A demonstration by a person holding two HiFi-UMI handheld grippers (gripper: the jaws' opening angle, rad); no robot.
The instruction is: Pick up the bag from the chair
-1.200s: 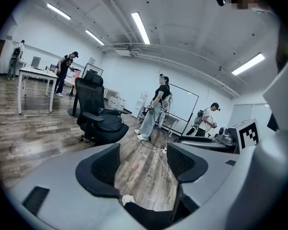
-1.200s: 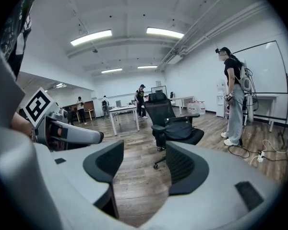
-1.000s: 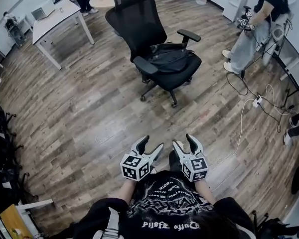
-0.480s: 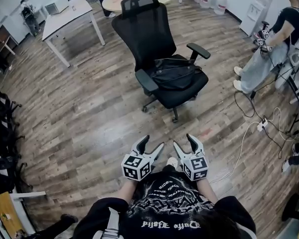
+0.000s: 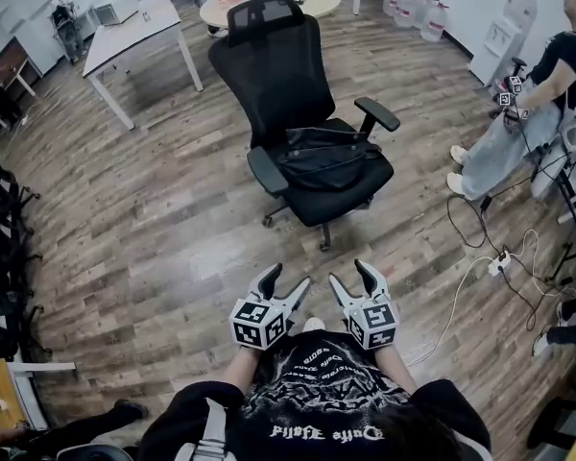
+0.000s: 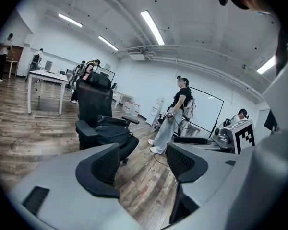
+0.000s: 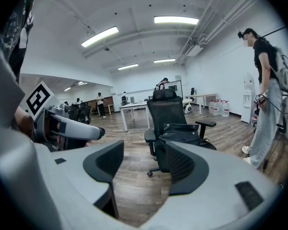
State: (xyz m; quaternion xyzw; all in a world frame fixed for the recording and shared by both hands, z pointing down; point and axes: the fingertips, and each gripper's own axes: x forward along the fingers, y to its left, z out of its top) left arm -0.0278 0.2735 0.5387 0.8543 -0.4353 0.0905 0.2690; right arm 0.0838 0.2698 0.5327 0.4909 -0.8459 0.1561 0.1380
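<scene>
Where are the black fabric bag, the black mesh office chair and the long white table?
black fabric bag [image 5: 324, 157]: head view, middle of its top face.
black mesh office chair [image 5: 274, 65]: head view, centre of the backrest.
long white table [image 5: 137, 33]: head view, bare tabletop.

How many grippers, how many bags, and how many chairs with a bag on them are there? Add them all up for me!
Grippers: 2, the left gripper and the right gripper, both open
Bags: 1, the black bag
Chairs holding a bag: 1, the black chair
Total: 4
</scene>
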